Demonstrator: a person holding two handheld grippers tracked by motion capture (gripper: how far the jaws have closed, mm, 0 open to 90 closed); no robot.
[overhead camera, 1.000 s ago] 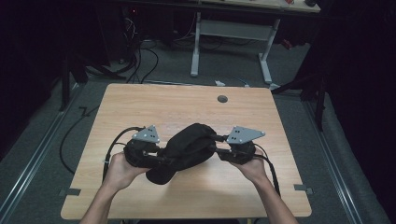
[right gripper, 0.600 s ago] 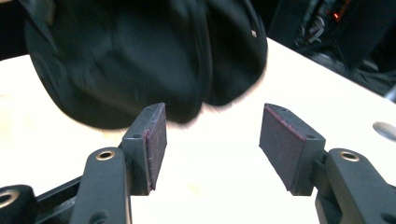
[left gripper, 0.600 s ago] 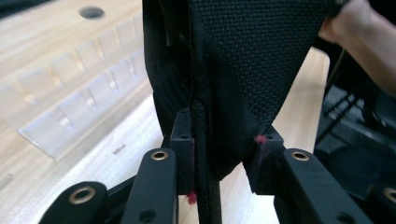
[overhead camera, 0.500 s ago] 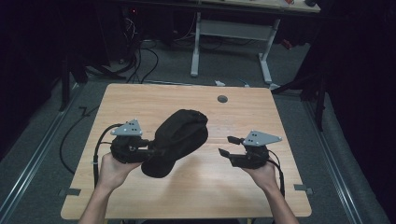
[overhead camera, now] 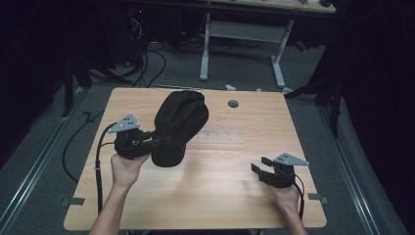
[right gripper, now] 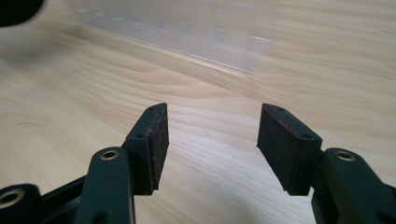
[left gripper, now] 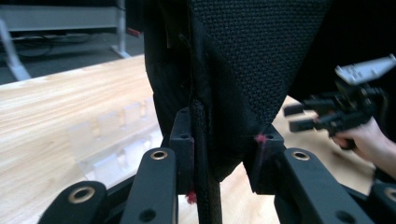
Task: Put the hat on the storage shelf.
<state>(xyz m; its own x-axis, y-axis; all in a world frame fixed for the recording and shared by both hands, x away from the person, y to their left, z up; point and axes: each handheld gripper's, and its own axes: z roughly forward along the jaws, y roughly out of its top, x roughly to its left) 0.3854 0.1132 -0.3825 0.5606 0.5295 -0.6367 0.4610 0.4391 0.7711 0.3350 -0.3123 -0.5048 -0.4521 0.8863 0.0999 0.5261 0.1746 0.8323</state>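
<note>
Right gripper (overhead camera: 262,169) low over the near right of the table (overhead camera: 230,196), jaws just opened, wide apart, nothing between them. Left gripper (overhead camera: 155,140) clamped on the edge of a black cloth bag (overhead camera: 180,125), held up over the table's left-middle. Clear plastic ruler (overhead camera: 222,138) flat just right of the bag.

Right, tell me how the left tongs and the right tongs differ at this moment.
The left tongs are shut on the edge of the black cap, while the right tongs stand open with nothing between them, their jaws having just been opening. The left tongs hold the cap up off the wooden table; the right tongs hang low over bare wood, apart from the cap. Both are black, hand-held, and carry a grey three-cornered plate.
</note>
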